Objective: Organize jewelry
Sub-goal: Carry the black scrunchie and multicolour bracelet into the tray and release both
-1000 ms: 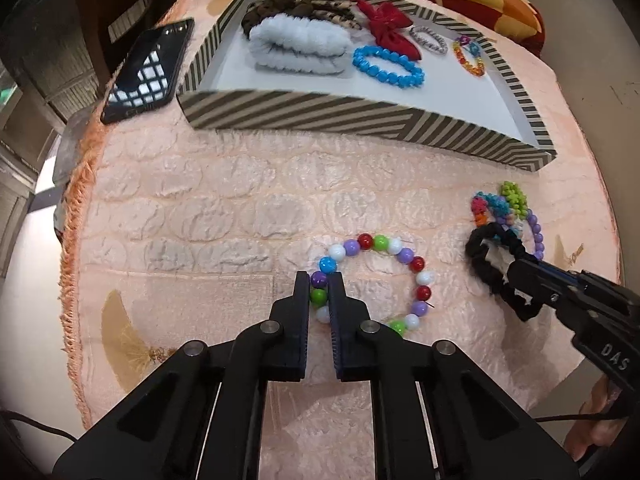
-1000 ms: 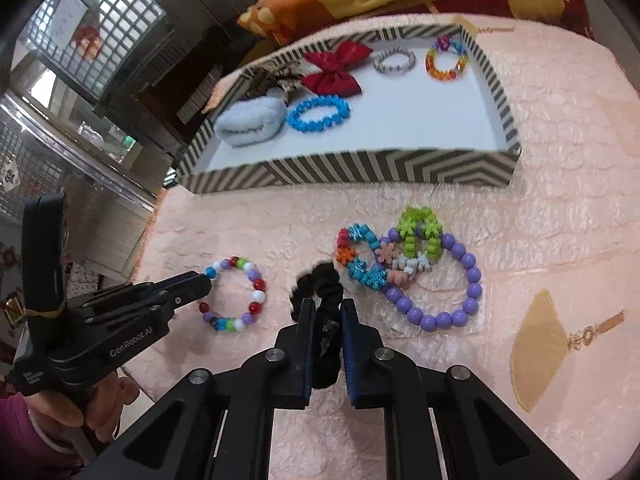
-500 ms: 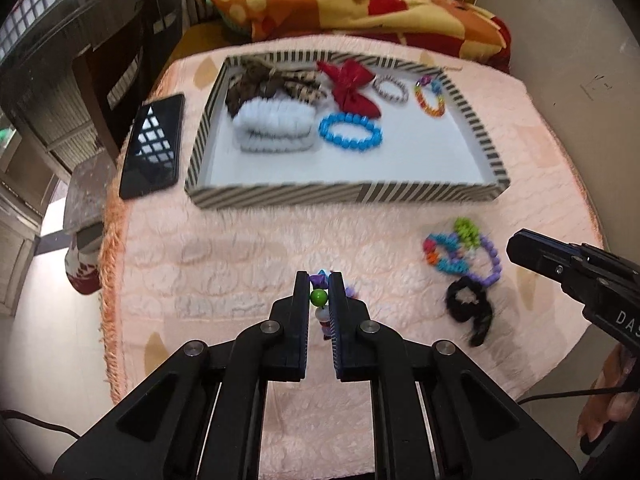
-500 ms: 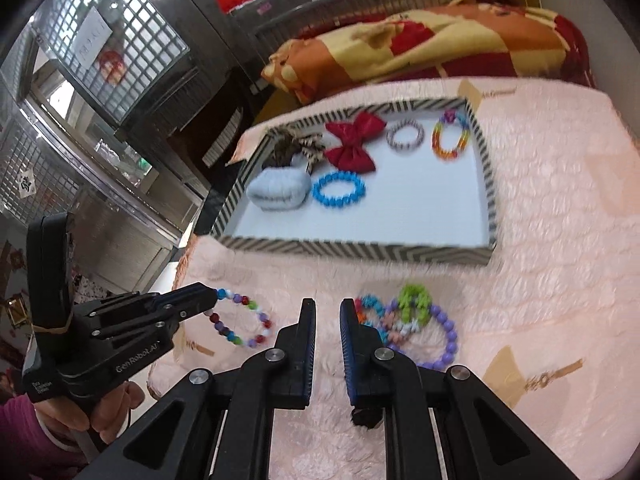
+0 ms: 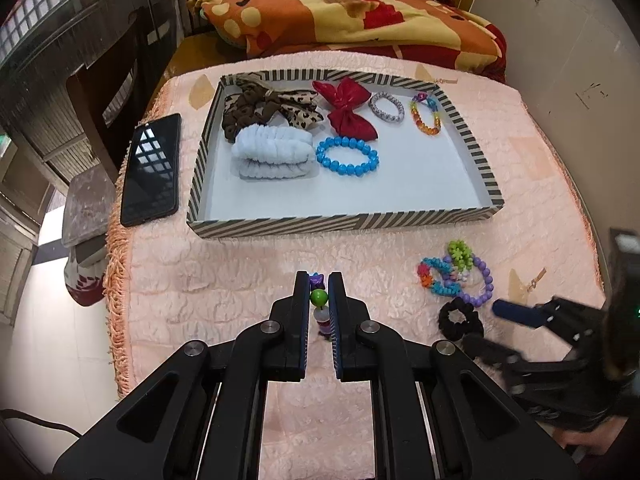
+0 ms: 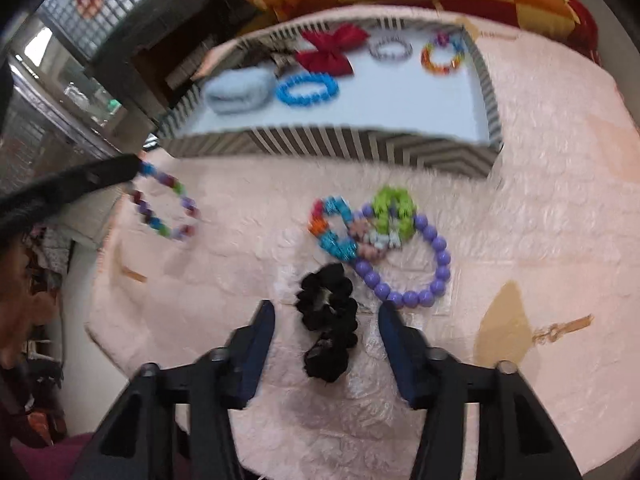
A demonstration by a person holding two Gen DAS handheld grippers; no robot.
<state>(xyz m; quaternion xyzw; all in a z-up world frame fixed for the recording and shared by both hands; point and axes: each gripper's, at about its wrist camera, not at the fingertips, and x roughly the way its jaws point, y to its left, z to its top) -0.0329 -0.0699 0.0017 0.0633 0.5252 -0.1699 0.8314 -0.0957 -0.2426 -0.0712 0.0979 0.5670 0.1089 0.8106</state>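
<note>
My left gripper (image 5: 319, 280) is shut on a multicolour bead bracelet (image 5: 319, 298), which hangs above the pink cloth; in the right wrist view it dangles from that gripper (image 6: 166, 208). The jaws of my right gripper (image 6: 326, 312) are opening. A black scrunchie (image 6: 328, 320) lies on the cloth between them, and the pads do not touch it. In the left wrist view the scrunchie (image 5: 460, 318) lies just left of the right gripper (image 5: 488, 332). The striped tray (image 5: 340, 224) holds scrunchies, a red bow (image 5: 350, 108) and a blue bracelet (image 5: 347, 157).
A purple bead bracelet (image 6: 436, 276) lies tangled with green and blue-orange ones beside the black scrunchie. A black phone (image 5: 150, 168) lies left of the tray. The fringed table edge (image 5: 114, 280) drops off at the left. A patterned blanket lies behind the tray.
The left gripper has lifted the bead bracelet off the cloth. The right gripper, shut on the black scrunchie before, rose without it and is back down over it with jaws apart.
</note>
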